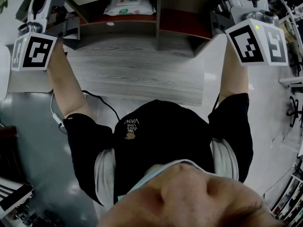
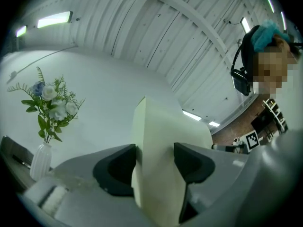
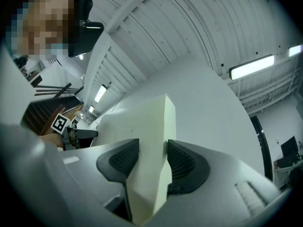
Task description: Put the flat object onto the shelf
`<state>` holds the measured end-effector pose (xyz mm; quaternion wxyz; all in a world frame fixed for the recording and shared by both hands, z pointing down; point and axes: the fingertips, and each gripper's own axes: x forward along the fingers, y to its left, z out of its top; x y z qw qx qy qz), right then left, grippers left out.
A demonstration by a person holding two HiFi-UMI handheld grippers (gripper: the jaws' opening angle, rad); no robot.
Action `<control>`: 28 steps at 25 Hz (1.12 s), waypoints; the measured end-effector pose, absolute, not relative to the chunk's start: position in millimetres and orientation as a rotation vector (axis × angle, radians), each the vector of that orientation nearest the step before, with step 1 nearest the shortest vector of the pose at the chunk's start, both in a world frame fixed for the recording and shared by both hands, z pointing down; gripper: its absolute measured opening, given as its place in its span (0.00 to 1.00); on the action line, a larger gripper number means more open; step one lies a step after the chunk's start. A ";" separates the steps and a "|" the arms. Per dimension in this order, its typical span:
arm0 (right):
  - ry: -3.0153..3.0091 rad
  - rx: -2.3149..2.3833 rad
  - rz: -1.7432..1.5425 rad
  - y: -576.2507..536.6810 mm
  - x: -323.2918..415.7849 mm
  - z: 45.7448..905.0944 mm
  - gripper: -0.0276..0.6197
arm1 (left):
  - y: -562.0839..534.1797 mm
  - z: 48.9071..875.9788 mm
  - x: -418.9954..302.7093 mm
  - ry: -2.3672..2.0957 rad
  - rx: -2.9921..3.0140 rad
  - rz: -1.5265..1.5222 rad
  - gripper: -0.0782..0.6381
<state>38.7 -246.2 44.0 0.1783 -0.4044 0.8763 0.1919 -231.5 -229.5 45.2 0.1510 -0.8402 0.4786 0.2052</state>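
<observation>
I am gripping the cream-coloured flat rigid panel (image 2: 165,136) by two of its edges: my left gripper (image 2: 154,162) is clamping one edge between its dark pads, and my right gripper (image 3: 152,162) is clamping another part of the same panel (image 3: 151,122), both sets of jaws closed onto it and tilted up toward the ceiling. So the panel is riding in the air between my two hands, not yet on the wooden shelf unit with reddish-brown compartments (image 1: 156,27) that is standing at the far edge of the grey wood-grain tabletop (image 1: 137,74). To do this step well, I am thinking I should be moving both hands together so the panel is not twisting or slipping between the pads, levelling it before bringing it over the shelf, and letting go only once it is resting flat. As for writing, the white soft pack with a green label (image 1: 129,4) in the left compartment is carrying print too small to read, and the black shirt is showing upside-down white lettering I am only partly making out.
</observation>
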 end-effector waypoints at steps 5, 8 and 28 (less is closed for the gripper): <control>2.466 -1.148 0.536 -263.6 45.1 29.5 0.32 | -245.4 27.7 -225.4 1.373 -2.404 0.583 0.47; 2.465 -1.149 0.526 -273.2 46.4 27.2 0.32 | -252.5 22.1 -224.6 1.379 -2.392 0.577 0.47; 2.552 -1.220 0.490 -322.6 47.0 30.6 0.32 | -304.4 16.6 -224.3 1.367 -2.385 0.469 0.47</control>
